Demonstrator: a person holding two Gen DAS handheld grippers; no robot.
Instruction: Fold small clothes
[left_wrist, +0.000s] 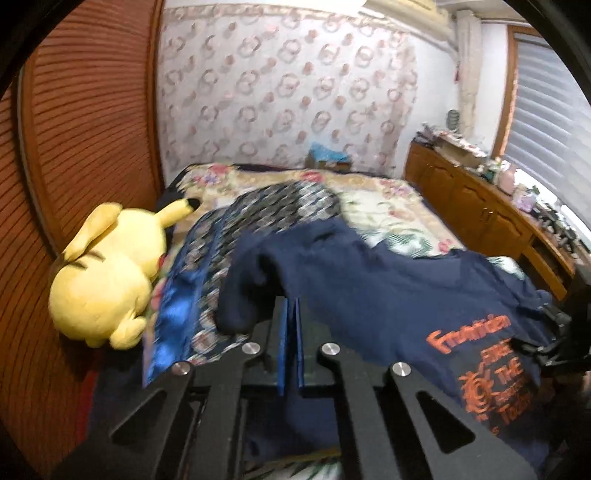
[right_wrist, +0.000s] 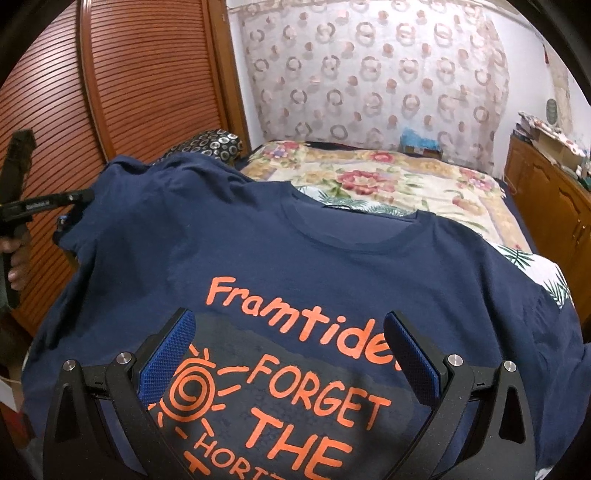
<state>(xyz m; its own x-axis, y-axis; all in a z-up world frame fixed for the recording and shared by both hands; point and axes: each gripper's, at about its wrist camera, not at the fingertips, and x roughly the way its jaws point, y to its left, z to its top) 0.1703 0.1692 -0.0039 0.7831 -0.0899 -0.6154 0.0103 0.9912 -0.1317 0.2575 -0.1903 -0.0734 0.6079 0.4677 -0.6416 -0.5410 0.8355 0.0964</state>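
T-shirt (right_wrist: 258, 258): navy, with orange lettering and a sun drawing, spread print-up over the bed (right_wrist: 424, 184); it fills the lower and middle of the right wrist view, neckline toward the upper centre of the frame.
Why it lies so: print up and fairly flat, so the sleeves can be carried inward for the first fold, as I judge it.
Left sleeve (left_wrist: 251, 288): lifted off the bed at centre frame in the left wrist view, cloth draping off both sides of the closed fingers.
Left hand-held gripper (left_wrist: 293, 314): jaws pressed together on the sleeve's cloth, blue pads meeting with fabric pinched between them. In the right wrist view it enters from the left edge, a person's hand (right_wrist: 14, 266) on its grip.
Right hand-held gripper (right_wrist: 291, 354): jaws spread wide, holding nothing, poised over the printed chest at lower centre and tipped downward; whether the pads touch the cloth is hard to tell.
Step in hand: probably drawing the left sleeve across while the right side waits to pin or pinch.
Surroundings: a yellow plush toy (left_wrist: 103, 277) at left of the left wrist view, beside a patterned blue blanket (left_wrist: 229, 236); a wooden cabinet (left_wrist: 480, 210) at right.
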